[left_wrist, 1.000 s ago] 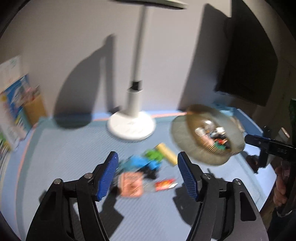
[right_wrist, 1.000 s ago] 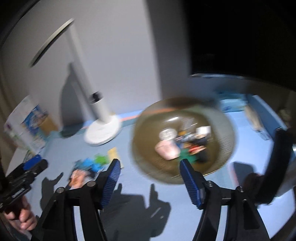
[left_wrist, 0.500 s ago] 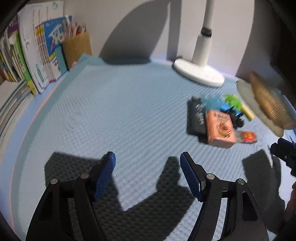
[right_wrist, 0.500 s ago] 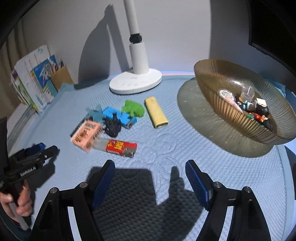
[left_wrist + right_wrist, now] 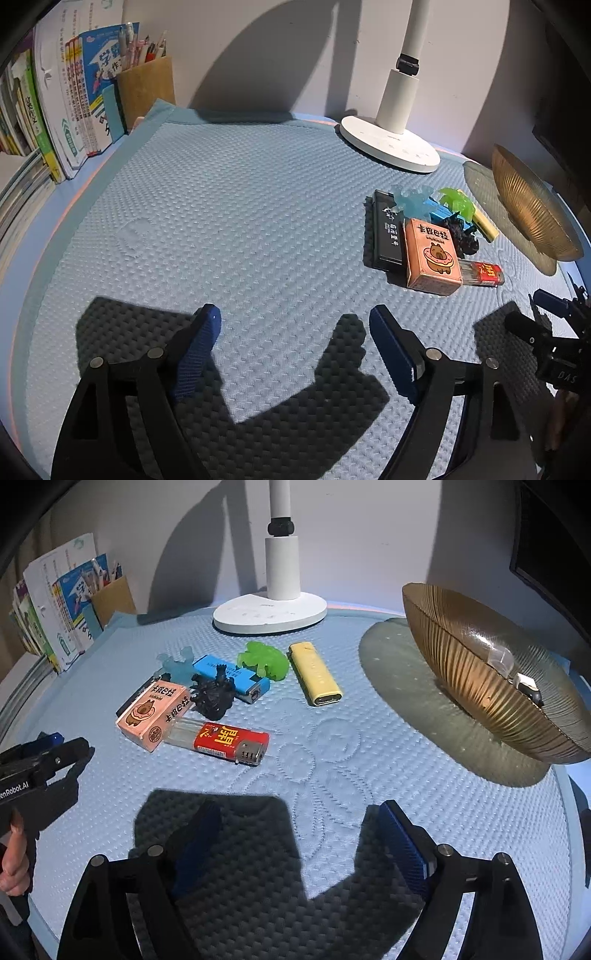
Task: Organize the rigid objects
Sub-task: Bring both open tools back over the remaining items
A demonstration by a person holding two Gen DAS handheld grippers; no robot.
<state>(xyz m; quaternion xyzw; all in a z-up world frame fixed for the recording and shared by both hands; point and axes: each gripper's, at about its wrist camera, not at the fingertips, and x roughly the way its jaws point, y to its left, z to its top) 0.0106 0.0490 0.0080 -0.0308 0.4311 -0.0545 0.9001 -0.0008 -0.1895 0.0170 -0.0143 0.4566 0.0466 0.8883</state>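
Observation:
A cluster of small objects lies on the blue mat: a pink box, a red lighter, a black figure, a blue lighter, a green toy, a yellow stick, a pale blue toy and a black bar. An amber ribbed bowl to the right holds a few small items. My left gripper hovers left of the cluster and my right gripper in front of it. Both jaws are opening, with nothing between them.
A white lamp base stands behind the cluster. Books and a pen holder line the back left edge. A dark screen stands at the back right. A hand holds the left gripper's handle.
Both grippers have come down close to the mat and tilted downward, and their jaws stand wider. The objects on the mat lie as they did half a second ago.

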